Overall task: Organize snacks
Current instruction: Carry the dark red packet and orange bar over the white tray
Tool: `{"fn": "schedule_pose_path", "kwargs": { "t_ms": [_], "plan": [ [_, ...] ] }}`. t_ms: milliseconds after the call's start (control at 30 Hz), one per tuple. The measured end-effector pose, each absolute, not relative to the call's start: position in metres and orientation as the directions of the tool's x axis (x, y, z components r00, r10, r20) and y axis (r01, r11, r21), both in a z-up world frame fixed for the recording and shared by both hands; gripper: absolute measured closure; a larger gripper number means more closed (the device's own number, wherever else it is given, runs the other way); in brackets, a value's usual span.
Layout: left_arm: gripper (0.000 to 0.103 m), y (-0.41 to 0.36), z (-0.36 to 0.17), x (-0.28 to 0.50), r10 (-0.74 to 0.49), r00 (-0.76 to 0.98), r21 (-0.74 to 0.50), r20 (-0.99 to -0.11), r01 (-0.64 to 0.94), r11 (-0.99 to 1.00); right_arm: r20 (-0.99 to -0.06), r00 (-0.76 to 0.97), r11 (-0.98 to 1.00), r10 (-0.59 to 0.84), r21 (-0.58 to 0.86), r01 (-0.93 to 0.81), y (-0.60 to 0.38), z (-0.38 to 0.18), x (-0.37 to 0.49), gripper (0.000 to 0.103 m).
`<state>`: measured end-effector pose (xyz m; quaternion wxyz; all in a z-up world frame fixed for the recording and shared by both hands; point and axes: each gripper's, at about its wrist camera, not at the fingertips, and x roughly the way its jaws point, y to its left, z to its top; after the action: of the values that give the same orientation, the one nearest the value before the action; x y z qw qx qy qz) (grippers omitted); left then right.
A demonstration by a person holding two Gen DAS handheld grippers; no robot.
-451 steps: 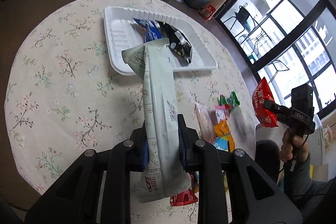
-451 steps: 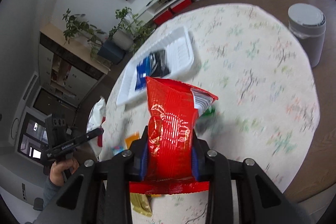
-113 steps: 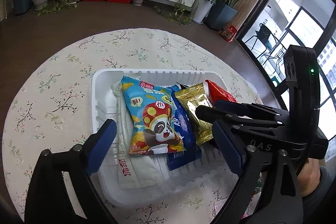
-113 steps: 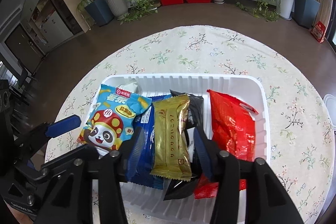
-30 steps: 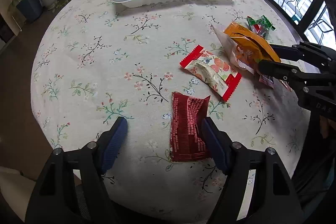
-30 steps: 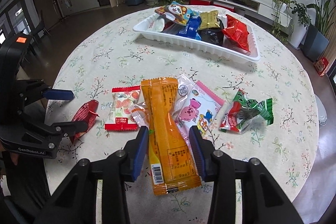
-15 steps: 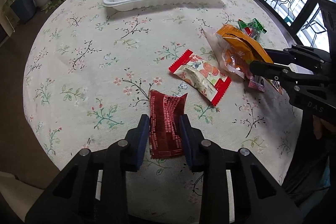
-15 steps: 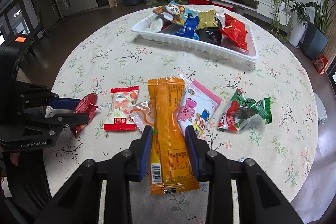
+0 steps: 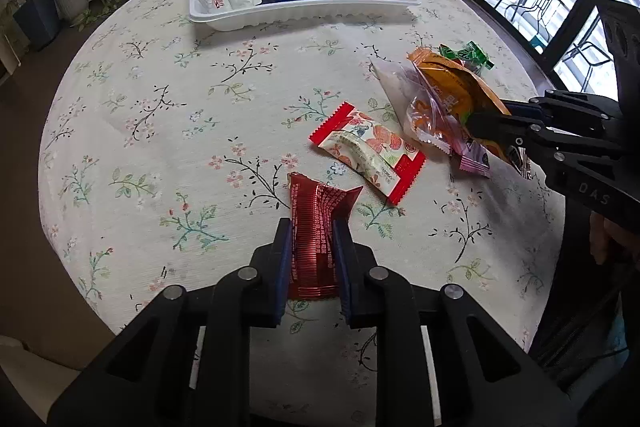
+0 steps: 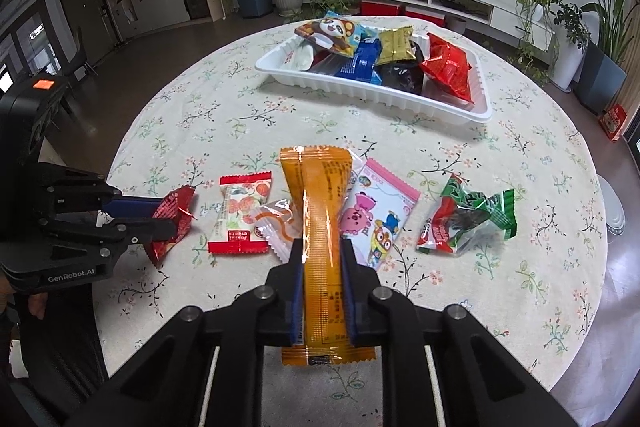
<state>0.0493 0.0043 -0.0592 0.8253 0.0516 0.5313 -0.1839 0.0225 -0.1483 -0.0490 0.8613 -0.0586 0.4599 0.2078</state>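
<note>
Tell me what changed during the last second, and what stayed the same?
Both grippers have just been closing. The left gripper is now shut on the dark red packet, the right gripper on the long orange packet. Both packets still lie on the table. The white tray and loose snacks did not move.

A round tabletop (image 10: 224, 115) under a floral cloth carries a white tray (image 10: 360, 95) at its far side. Nearer than the tray lie a strawberry-print packet (image 10: 240, 215), a clear orange-printed wrapper (image 10: 276, 223), a pink cartoon packet (image 10: 380, 211) and, right of these, a green-and-red packet (image 10: 468, 219)
</note>
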Motion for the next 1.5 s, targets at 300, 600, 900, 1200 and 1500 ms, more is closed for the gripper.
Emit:
{"fn": "schedule_pose_path", "kwargs": {
  "t_ms": [300,600,900,1200,1500],
  "plan": [
    [0.085,0.009,-0.056,0.046,-0.268,0.374,-0.134,-0.888,0.347,0.928,-0.802,0.504,0.907,0.321,0.108,-0.406,-0.151,-0.041,0.020,0.086],
    [0.085,0.018,-0.042,0.047,-0.318,0.399,-0.190,-0.860,0.328,0.925,-0.785,0.513,0.909,0.348,0.150,-0.389,-0.160,-0.032,0.019,0.086],
    [0.085,0.031,-0.009,0.075,-0.387,0.447,-0.264,-0.806,0.315,0.912,-0.743,0.539,0.909,0.397,0.239,-0.340,-0.185,-0.010,0.034,0.086],
    [0.085,0.030,0.029,0.125,-0.447,0.493,-0.312,-0.747,0.333,0.890,-0.705,0.583,0.915,0.404,0.296,-0.275,-0.215,0.009,0.065,0.086],
    [0.085,0.011,0.065,0.207,-0.490,0.518,-0.344,-0.701,0.356,0.869,-0.666,0.627,0.912,0.404,0.349,-0.216,-0.242,0.034,0.123,0.086]
  ]
}}
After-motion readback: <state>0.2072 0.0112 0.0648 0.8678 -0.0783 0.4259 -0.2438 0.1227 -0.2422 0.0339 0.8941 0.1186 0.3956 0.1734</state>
